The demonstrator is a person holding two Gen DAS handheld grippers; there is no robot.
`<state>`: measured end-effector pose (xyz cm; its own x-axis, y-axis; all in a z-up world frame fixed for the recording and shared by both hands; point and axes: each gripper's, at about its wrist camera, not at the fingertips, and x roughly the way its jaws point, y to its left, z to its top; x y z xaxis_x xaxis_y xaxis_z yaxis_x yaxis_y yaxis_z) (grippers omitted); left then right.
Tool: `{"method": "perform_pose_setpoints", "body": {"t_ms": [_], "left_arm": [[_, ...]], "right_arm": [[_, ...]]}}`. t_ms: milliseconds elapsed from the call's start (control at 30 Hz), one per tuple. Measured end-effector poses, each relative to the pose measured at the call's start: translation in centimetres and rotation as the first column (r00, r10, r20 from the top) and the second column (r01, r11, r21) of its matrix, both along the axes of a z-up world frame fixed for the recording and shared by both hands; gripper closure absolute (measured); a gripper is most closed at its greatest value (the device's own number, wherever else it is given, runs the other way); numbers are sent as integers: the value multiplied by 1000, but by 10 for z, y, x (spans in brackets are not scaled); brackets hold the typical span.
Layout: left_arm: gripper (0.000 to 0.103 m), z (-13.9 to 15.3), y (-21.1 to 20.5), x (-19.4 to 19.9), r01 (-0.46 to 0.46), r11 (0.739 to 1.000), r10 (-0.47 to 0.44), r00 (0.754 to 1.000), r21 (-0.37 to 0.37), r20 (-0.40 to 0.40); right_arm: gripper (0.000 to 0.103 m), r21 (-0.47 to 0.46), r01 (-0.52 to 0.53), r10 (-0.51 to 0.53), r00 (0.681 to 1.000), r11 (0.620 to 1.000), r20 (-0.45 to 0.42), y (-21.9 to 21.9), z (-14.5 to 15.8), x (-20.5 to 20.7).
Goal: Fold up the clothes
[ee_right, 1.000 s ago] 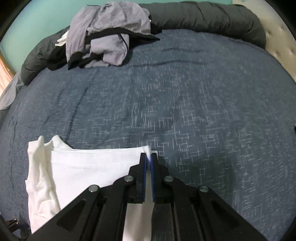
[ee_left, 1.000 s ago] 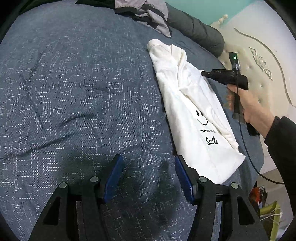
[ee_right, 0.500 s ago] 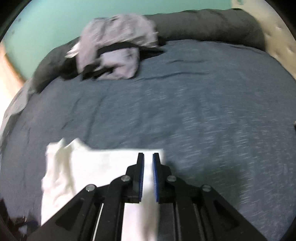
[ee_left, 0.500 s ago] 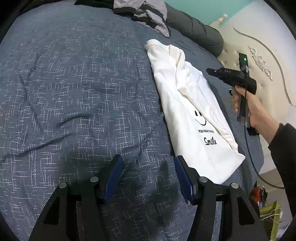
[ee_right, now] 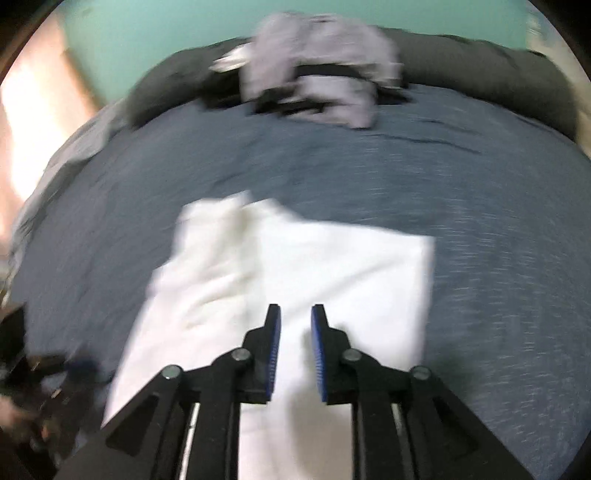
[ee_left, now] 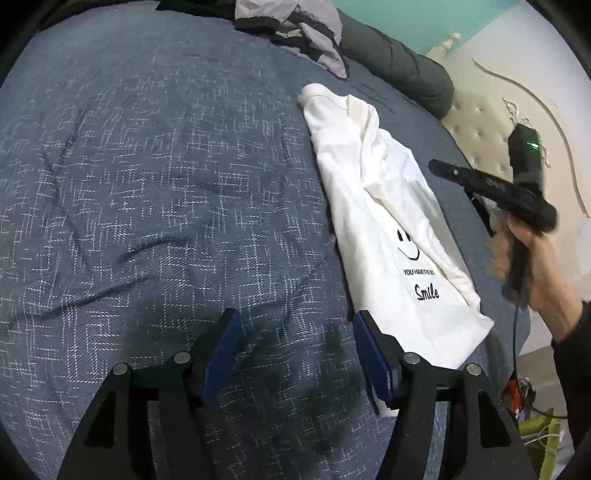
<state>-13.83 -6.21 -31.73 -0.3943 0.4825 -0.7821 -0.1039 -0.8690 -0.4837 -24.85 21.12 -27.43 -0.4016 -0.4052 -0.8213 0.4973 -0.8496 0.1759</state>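
While the left gripper [ee_left: 295,354] hangs over the blue bedspread [ee_left: 147,192], its jaws opening with nothing between them, a folded white T-shirt [ee_left: 384,221] lies alongside on the right, printed with a smiley, "YOU HAVE THE BEST" and "Smile". From the blurred right wrist view, the right gripper [ee_right: 295,332] is above the T-shirt, jaws opening, empty.

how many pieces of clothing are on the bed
2: a white t-shirt lying on the blue bedspread, and a crumpled grey garment at the bed's far edge. That heap may hide more.
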Motion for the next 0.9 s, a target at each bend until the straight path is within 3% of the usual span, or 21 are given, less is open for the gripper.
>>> {"method": "perform_pose_setpoints", "body": {"t_ms": [100,167,233,300,367,900], "left_arm": [[36,2,-1,1,-1,1000,1,1000,3,-6],[36,3,-1,1,0,1000,0,1000,2,-10],[36,4,0,1,1,1000,-1,1000,4,-11],[36,4,0,1,0,1000,0,1000,7,-11],[36,5,0,1,1,1000,-1,1000,13,-12],[36,3,2,0,6,1000,-6,1000,7,-7]], "right_arm": [[72,25,-90,90,996,996,13,-30,-1,22],[71,48,-123,122,992,991,24,-47,-5,31],[71,75,-129,127,991,989,32,-58,-11,33],[61,97,-125,122,992,987,37,-65,-17,34],[58,116,-122,118,992,986,38,-70,-23,36],[58,218,-127,130,991,968,1,-92,-33,40]]}}
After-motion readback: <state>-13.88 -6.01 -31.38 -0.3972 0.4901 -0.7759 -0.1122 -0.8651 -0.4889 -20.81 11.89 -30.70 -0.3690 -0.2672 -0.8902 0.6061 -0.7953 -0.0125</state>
